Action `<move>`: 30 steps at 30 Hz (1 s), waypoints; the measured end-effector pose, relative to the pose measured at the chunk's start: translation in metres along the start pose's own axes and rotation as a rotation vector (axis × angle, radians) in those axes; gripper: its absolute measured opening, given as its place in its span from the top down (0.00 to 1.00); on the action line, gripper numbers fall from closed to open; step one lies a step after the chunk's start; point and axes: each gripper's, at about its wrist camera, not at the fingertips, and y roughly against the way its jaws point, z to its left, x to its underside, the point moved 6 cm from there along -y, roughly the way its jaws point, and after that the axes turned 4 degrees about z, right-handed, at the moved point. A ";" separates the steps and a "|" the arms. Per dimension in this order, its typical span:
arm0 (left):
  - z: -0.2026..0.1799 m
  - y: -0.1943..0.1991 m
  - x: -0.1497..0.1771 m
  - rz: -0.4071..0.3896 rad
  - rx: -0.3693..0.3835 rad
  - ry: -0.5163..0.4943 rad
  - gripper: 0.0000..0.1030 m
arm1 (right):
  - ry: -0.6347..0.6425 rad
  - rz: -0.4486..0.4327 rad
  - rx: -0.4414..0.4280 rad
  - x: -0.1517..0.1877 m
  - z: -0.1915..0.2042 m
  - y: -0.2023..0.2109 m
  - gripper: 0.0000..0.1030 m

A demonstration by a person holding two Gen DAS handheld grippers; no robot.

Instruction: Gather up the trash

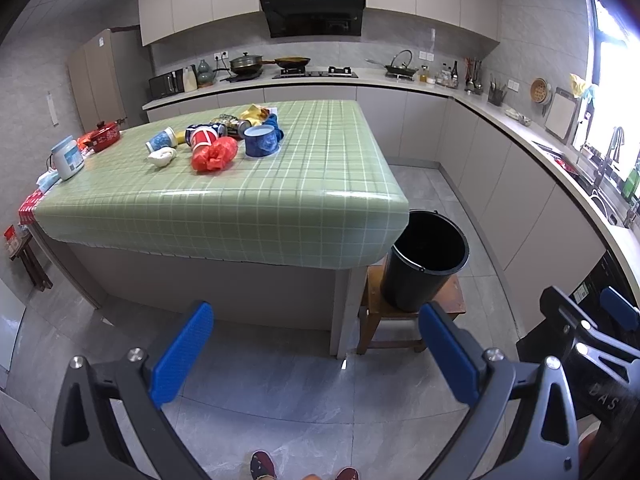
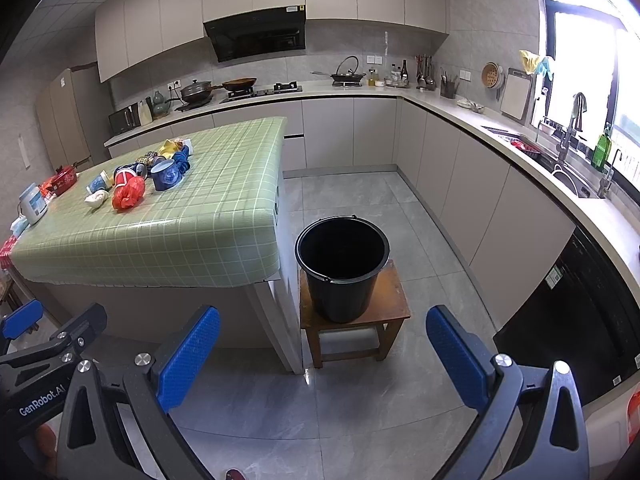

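Left wrist view: our left gripper (image 1: 316, 354), fingers spread and empty, faces the table (image 1: 280, 200) bearing the trash (image 1: 218, 140): a red bag (image 1: 214, 155), soft and light, best pinched at a crumpled fold; cups, probably thin, by the rim. Right wrist view: our right gripper (image 2: 323, 358), likewise spread, looks onto the bucket (image 2: 342, 264) on its stool (image 2: 394, 300) just beside the table.

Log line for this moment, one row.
left gripper open, empty | right gripper open, empty | trash pile on green table | black bucket on stool
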 end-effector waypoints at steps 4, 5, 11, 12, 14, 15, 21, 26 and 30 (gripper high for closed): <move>0.000 0.000 0.000 0.000 0.000 -0.001 0.00 | 0.005 0.002 0.000 -0.001 -0.001 0.002 0.00; 0.000 0.000 0.000 0.001 -0.002 -0.001 0.00 | 0.005 0.003 -0.001 -0.001 -0.001 0.002 0.00; 0.001 0.001 0.000 -0.001 0.001 0.000 0.00 | 0.006 0.003 -0.002 -0.001 -0.001 0.002 0.00; 0.001 0.000 0.000 -0.001 0.000 0.000 0.00 | 0.006 0.003 -0.003 -0.001 0.000 0.002 0.00; 0.003 0.001 0.000 -0.001 -0.001 0.000 0.00 | 0.007 0.001 -0.002 -0.001 0.000 0.003 0.00; 0.003 0.001 0.000 -0.001 -0.001 0.000 0.00 | 0.009 0.000 -0.001 -0.001 0.000 0.003 0.00; 0.003 0.001 -0.001 -0.002 -0.001 0.001 0.00 | 0.012 -0.002 -0.001 -0.001 0.002 0.005 0.00; 0.007 0.005 0.000 -0.004 0.000 0.004 0.00 | 0.012 -0.003 -0.002 -0.001 0.002 0.007 0.00; 0.007 0.006 0.000 -0.005 -0.001 0.005 0.00 | 0.011 -0.003 0.000 -0.001 0.002 0.007 0.00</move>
